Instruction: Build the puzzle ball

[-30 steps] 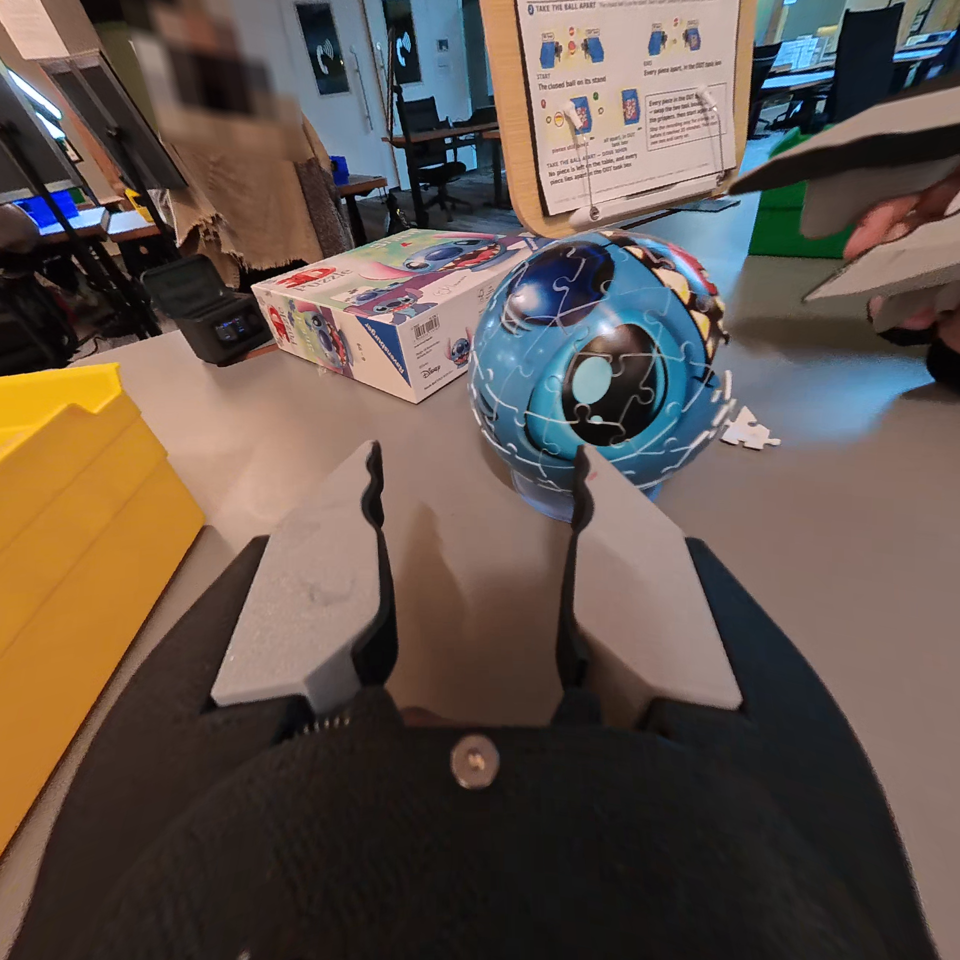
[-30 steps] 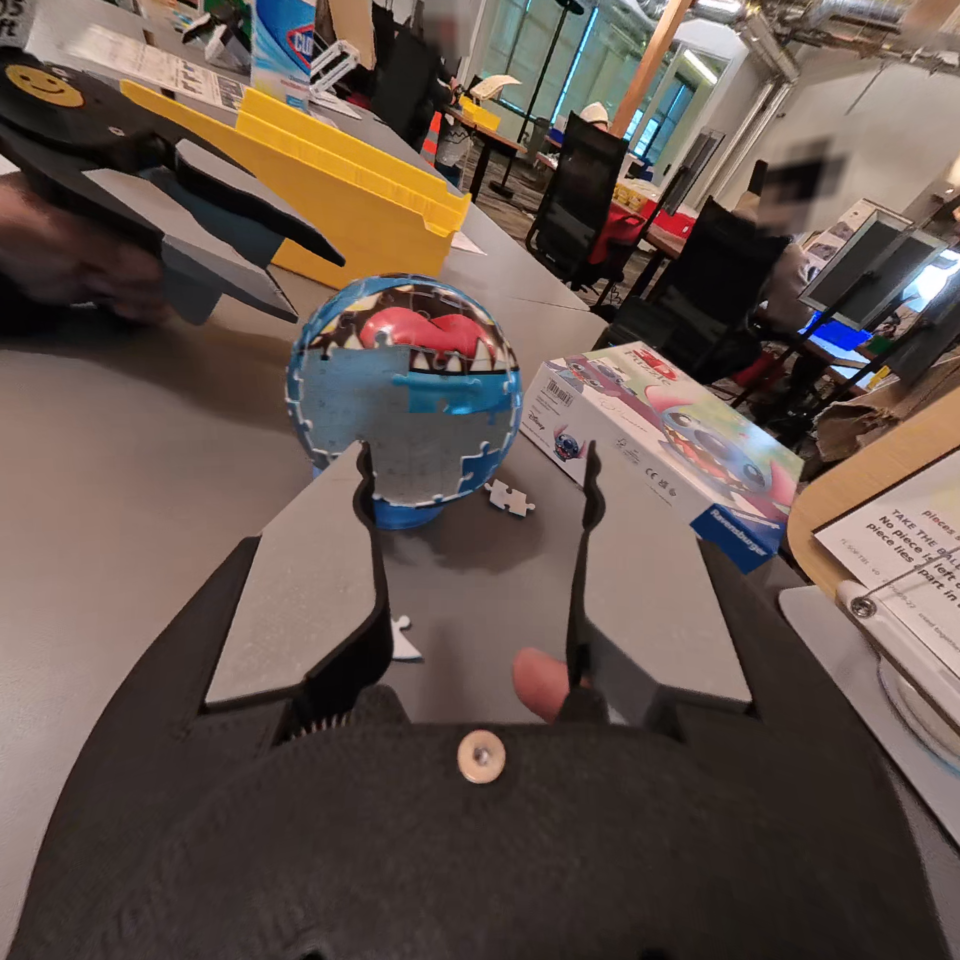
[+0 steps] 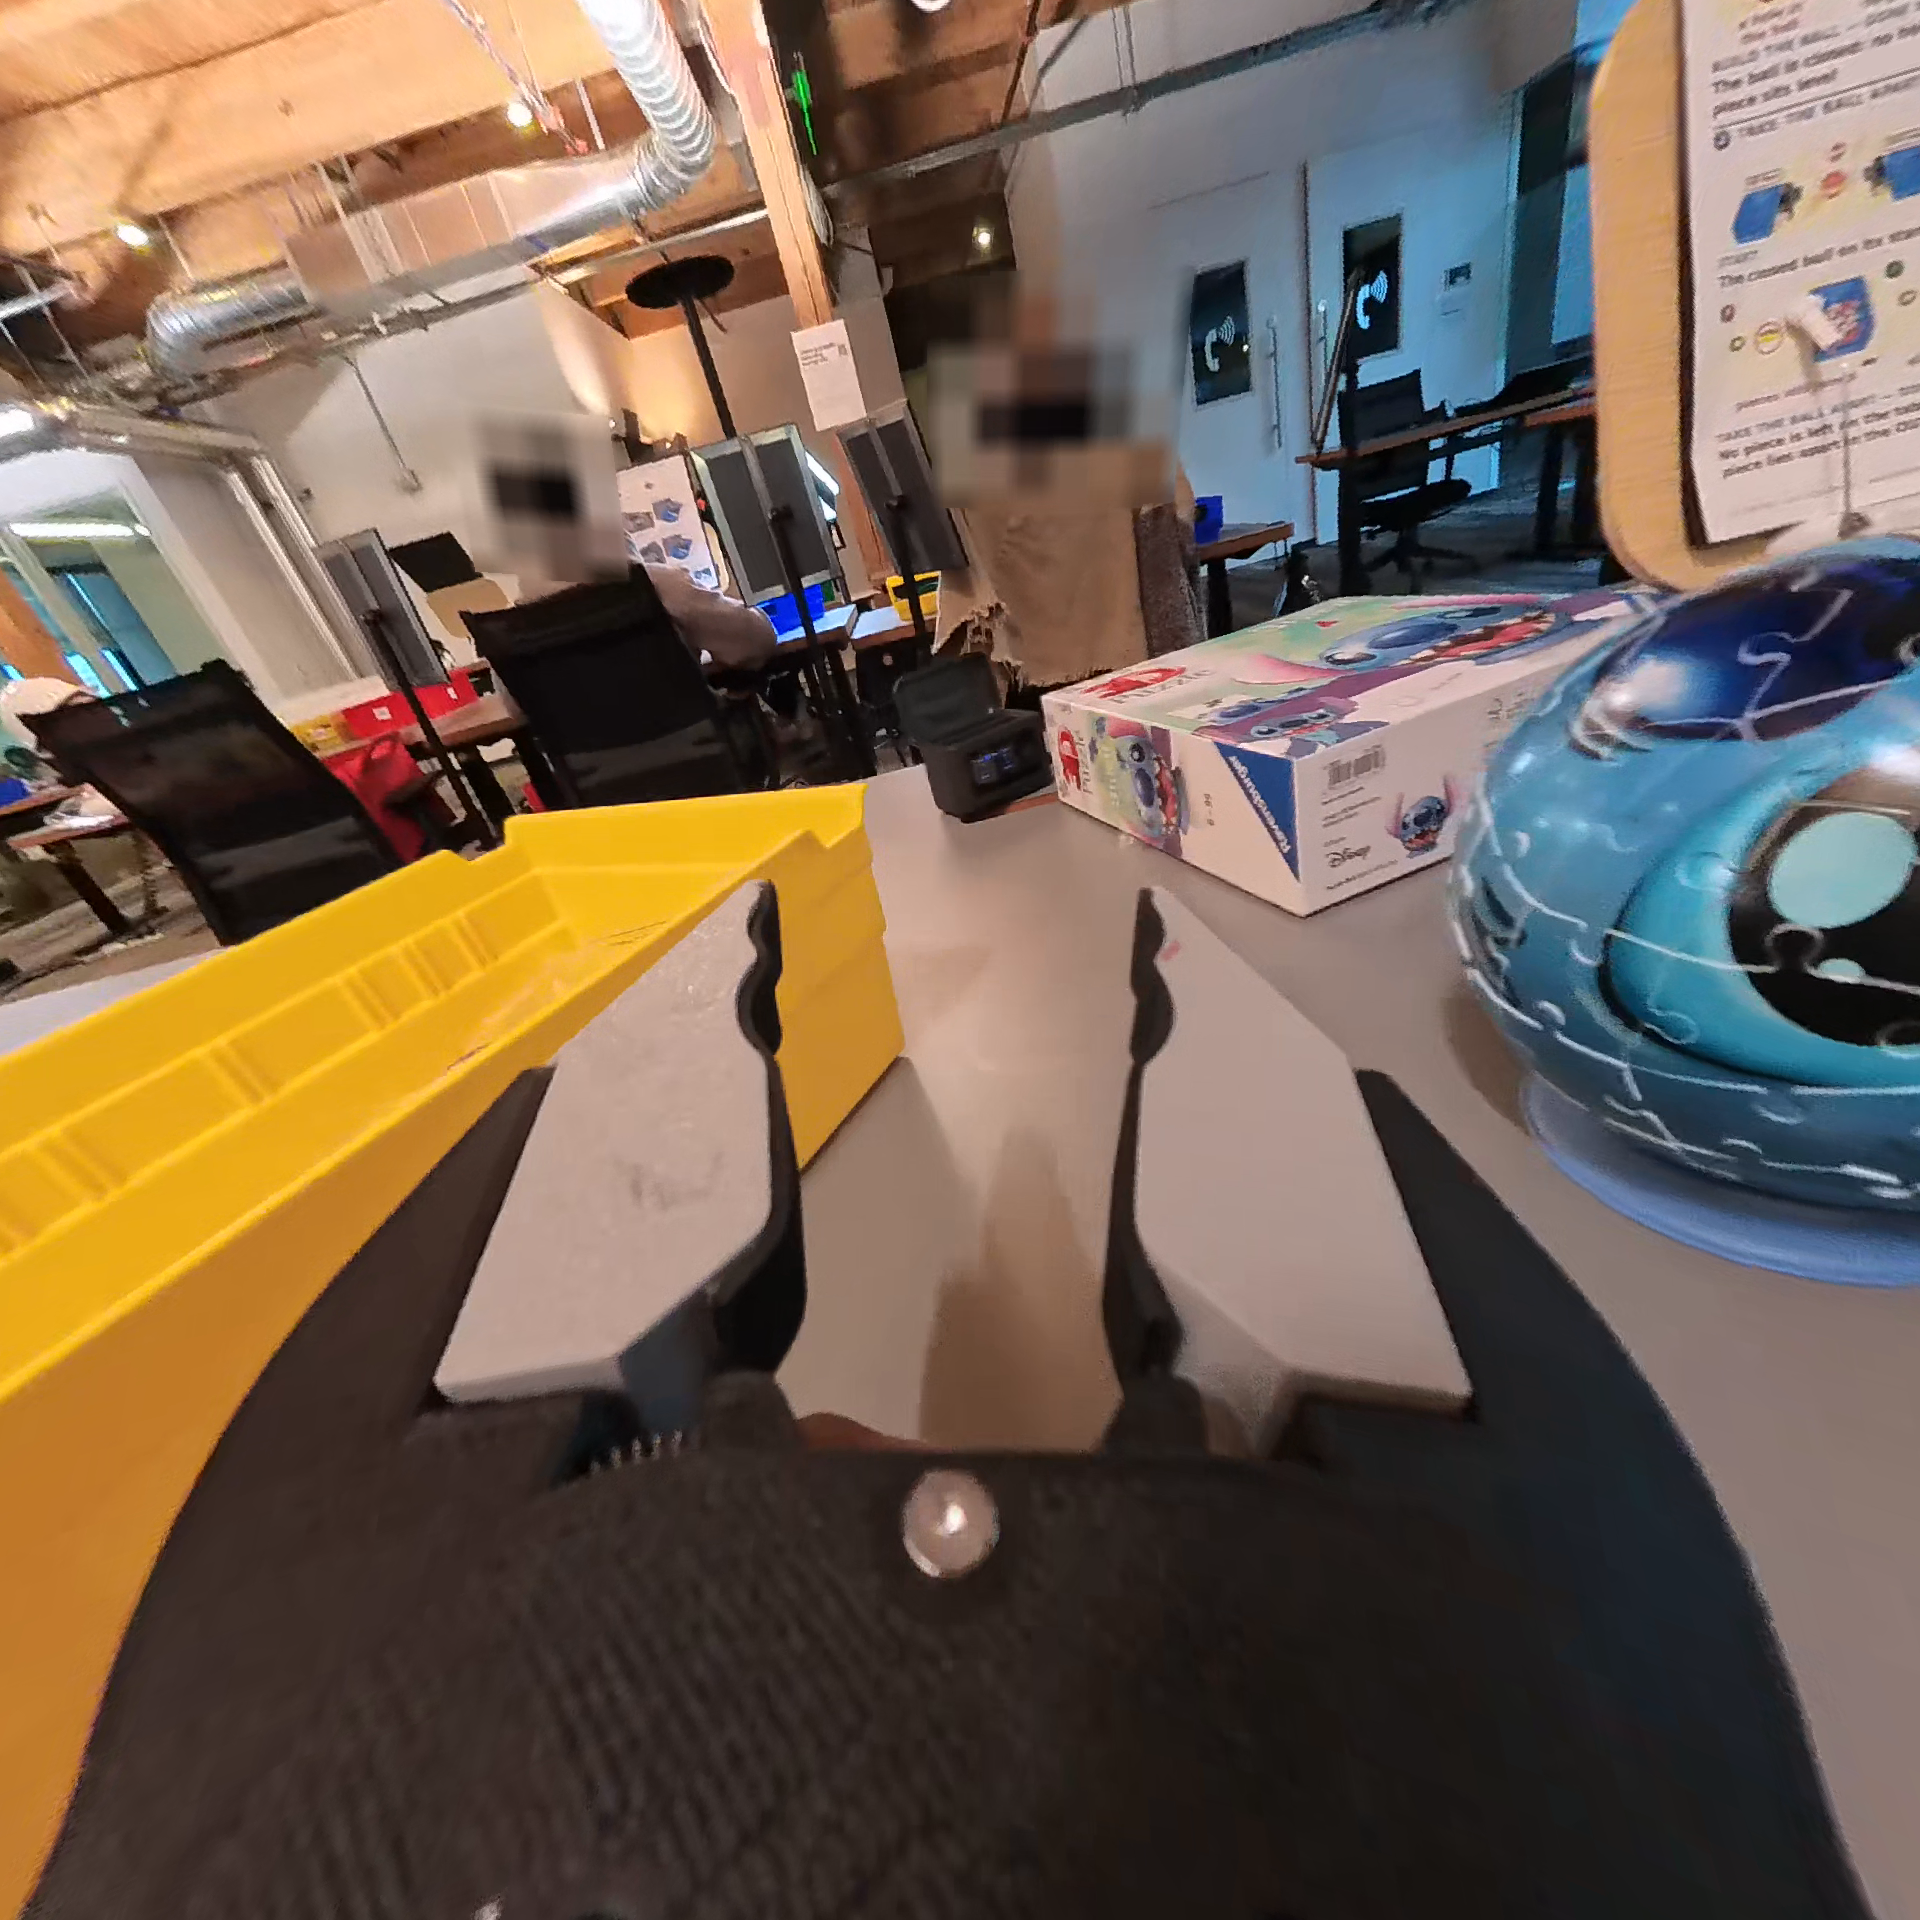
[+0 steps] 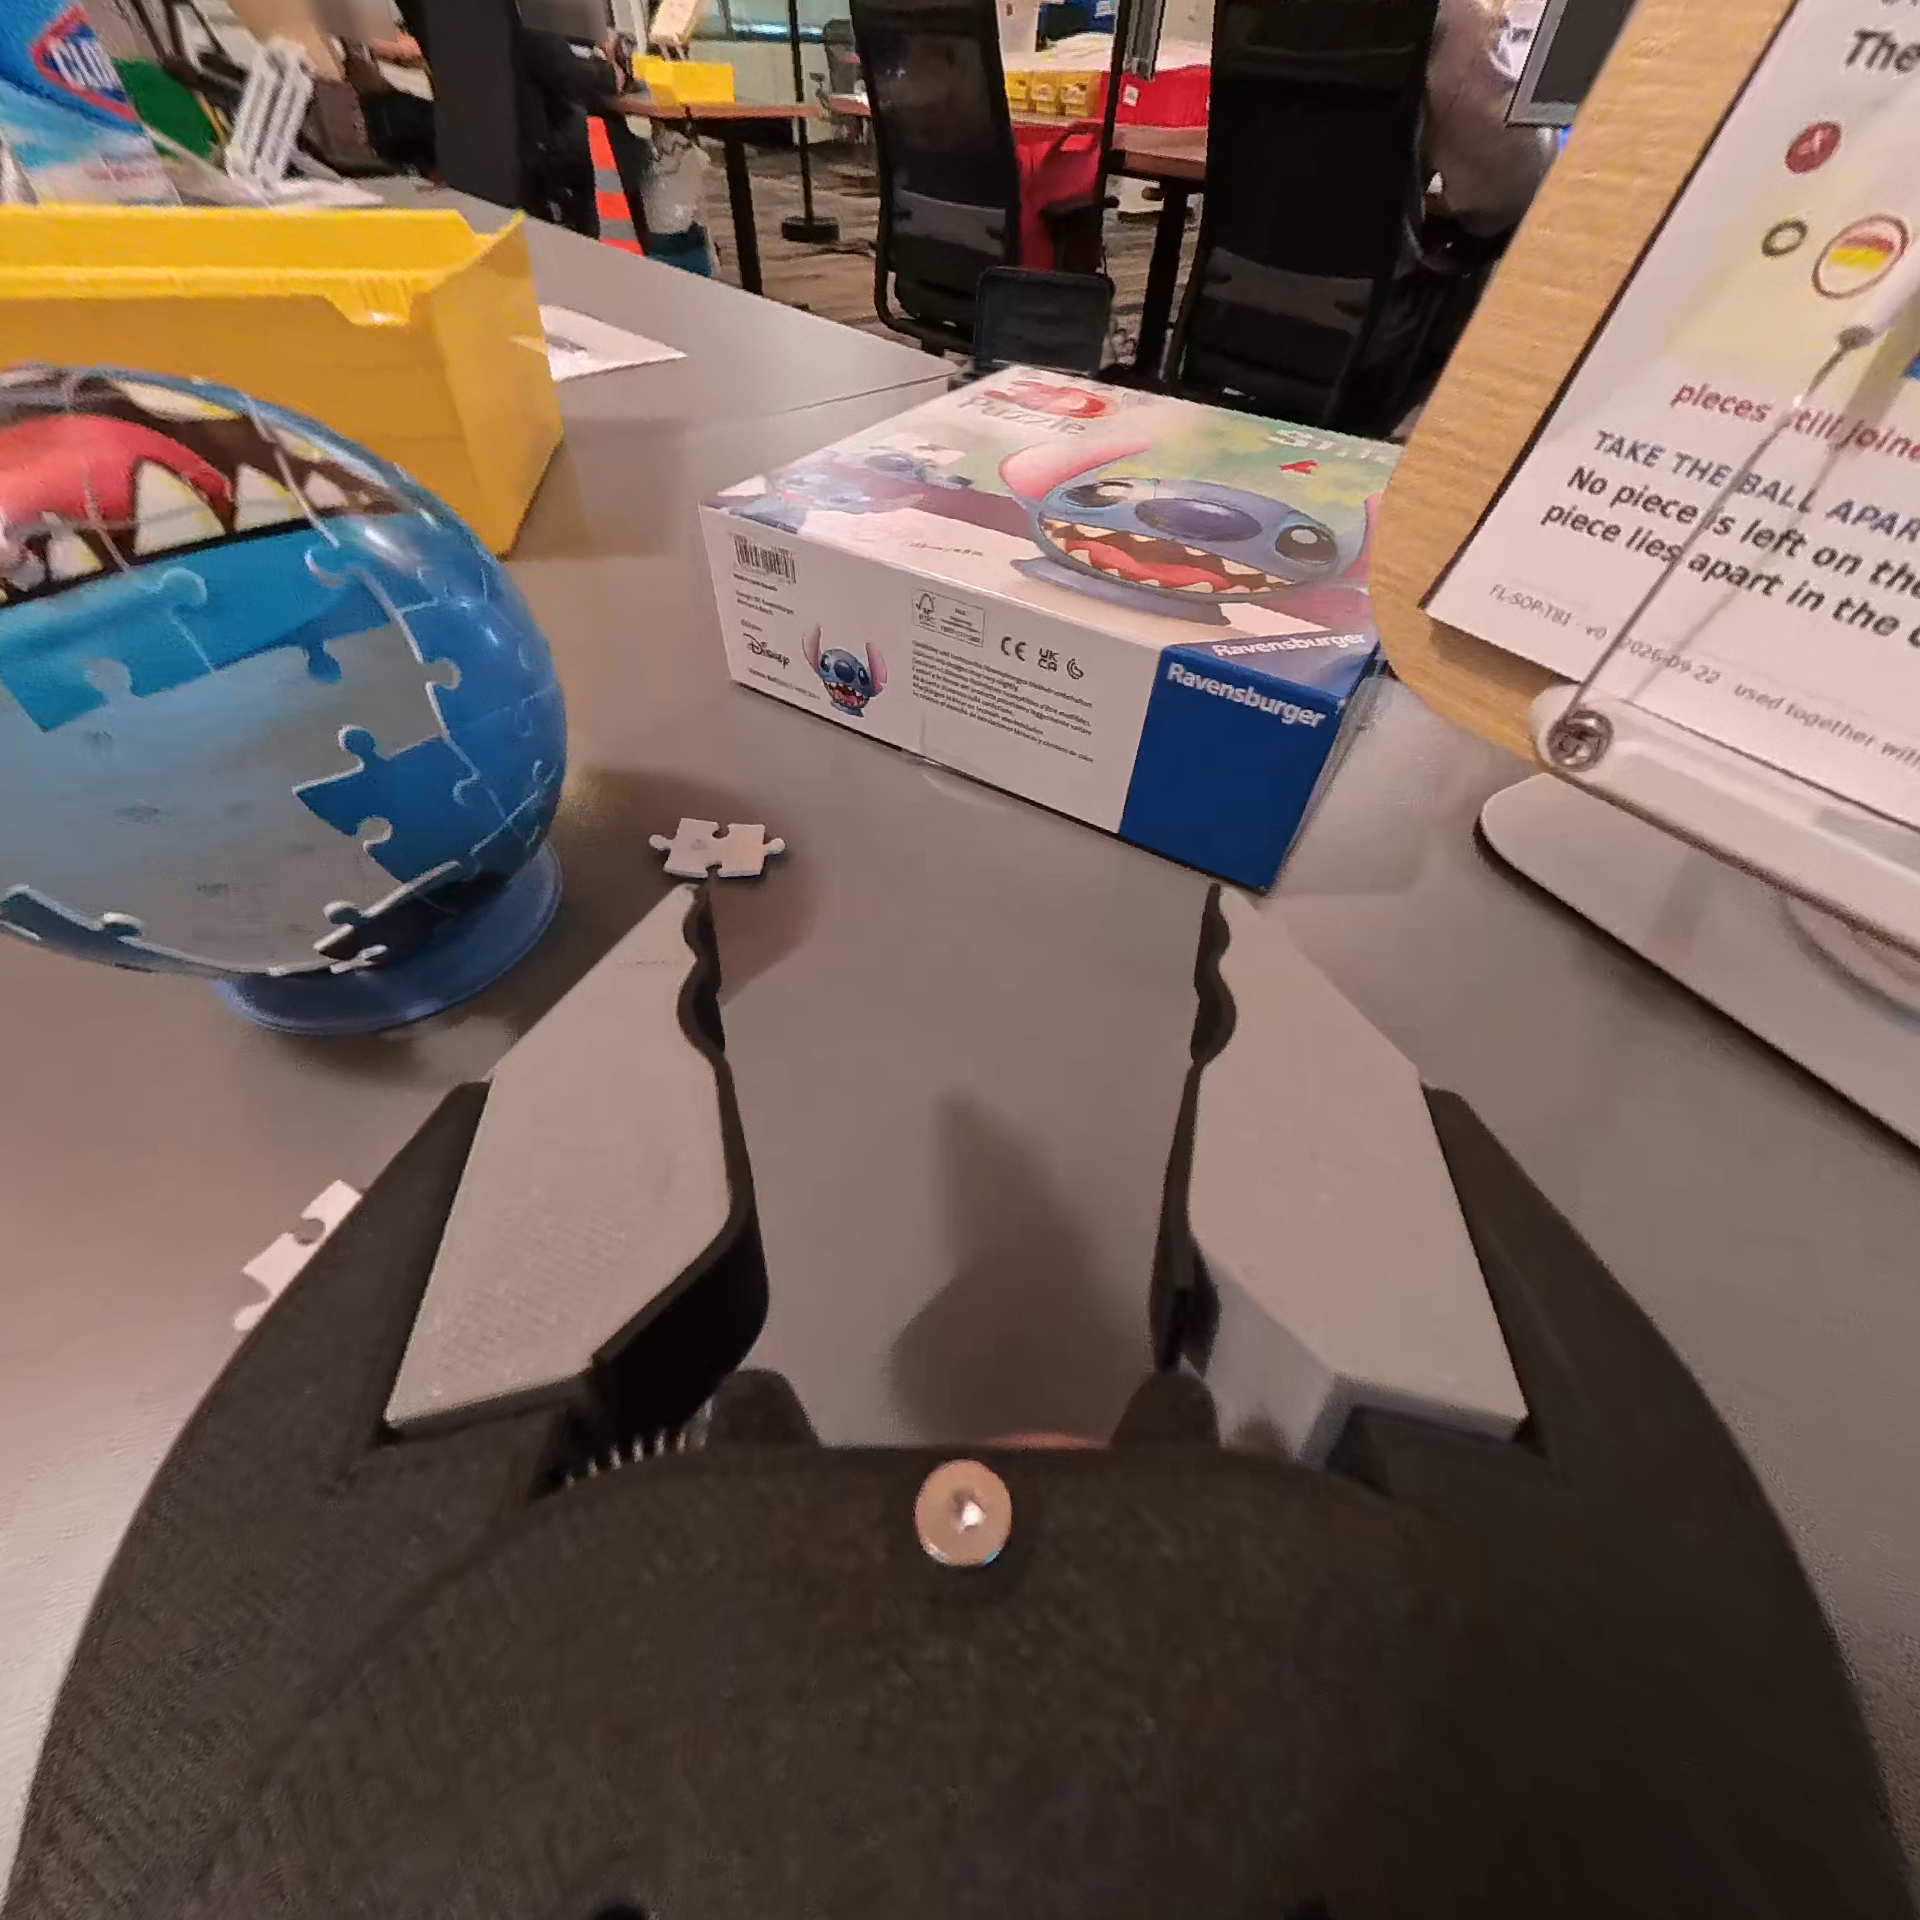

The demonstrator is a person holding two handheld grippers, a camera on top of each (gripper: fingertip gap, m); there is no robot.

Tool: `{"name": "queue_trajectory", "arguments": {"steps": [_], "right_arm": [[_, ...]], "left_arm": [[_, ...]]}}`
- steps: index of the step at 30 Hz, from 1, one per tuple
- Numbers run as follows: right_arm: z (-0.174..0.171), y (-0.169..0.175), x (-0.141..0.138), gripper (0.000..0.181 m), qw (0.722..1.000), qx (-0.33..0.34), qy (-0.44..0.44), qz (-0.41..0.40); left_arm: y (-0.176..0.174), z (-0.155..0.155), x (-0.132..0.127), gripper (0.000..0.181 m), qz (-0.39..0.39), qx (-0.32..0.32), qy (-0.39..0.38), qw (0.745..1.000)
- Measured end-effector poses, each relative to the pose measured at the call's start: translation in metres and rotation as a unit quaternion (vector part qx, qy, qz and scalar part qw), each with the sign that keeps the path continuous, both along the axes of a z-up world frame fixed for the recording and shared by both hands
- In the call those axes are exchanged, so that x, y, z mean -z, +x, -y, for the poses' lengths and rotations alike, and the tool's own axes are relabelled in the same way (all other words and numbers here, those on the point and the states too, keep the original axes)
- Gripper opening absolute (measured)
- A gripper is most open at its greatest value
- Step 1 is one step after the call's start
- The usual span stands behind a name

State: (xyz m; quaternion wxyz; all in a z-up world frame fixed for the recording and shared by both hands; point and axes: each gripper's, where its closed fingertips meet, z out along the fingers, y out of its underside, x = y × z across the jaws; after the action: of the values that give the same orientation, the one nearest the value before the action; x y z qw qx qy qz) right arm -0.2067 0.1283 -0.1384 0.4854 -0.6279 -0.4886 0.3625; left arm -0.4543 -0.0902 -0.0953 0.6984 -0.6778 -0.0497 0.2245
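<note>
The left gripper (image 3: 951, 914) is showing a black ribbed body, two flat grey wedge fingers (image 3: 665, 1122) with wavy black inner edges, and a silver screw (image 3: 948, 1536) behind them. The right gripper (image 4: 956, 904) is wearing the same parts, its screw (image 4: 962, 1512) likewise centred.

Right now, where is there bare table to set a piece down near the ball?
Bare table lies ahead of the right gripper, bordered by the ball, the box and the sign stand. Also open: between the bin and ball. Crowded: beside the ball's base, where a loose piece lies; another piece lies nearer.
</note>
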Motion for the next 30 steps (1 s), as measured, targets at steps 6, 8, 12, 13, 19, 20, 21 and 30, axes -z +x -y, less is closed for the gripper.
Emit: {"name": "queue_trajectory", "arguments": {"steps": [6, 8, 12, 13, 19, 20, 21, 30], "right_arm": [[0.000, 0.004, -0.006, 0.090, 0.998, -0.024, -0.052, -0.034], [0.003, 0.002, -0.004, 0.091, 0.997, -0.038, -0.062, -0.032], [0.011, 0.001, -0.003, 0.093, 0.996, -0.055, -0.062, -0.025], [0.013, 0.001, -0.001, 0.094, 0.996, -0.058, -0.062, -0.019], [0.015, -0.003, 0.001, 0.092, 0.995, -0.080, -0.062, -0.011], [0.015, -0.003, 0.001, 0.091, 0.994, -0.083, -0.064, -0.011], [0.014, -0.003, 0.001, 0.091, 0.994, -0.085, -0.065, -0.013], [0.013, -0.002, -0.001, 0.084, 0.991, -0.114, -0.069, -0.016]], "left_arm": [[-0.011, 0.003, -0.001, 0.065, 0.043, 0.001, 0.017, 0.999], [-0.011, 0.003, 0.000, 0.065, 0.045, 0.002, 0.014, 0.999], [-0.014, 0.005, -0.001, 0.060, 0.036, -0.016, 0.016, 0.999], [-0.018, 0.007, -0.001, 0.058, 0.040, -0.026, 0.019, 0.999], [-0.032, 0.012, 0.000, 0.045, 0.074, -0.051, 0.026, 0.996], [-0.032, 0.012, 0.000, 0.041, 0.074, -0.054, 0.028, 0.995], [-0.033, 0.013, 0.000, 0.037, 0.075, -0.056, 0.031, 0.995], [-0.026, -0.006, 0.017, 0.023, 0.073, -0.026, -0.046, 0.996]]}}
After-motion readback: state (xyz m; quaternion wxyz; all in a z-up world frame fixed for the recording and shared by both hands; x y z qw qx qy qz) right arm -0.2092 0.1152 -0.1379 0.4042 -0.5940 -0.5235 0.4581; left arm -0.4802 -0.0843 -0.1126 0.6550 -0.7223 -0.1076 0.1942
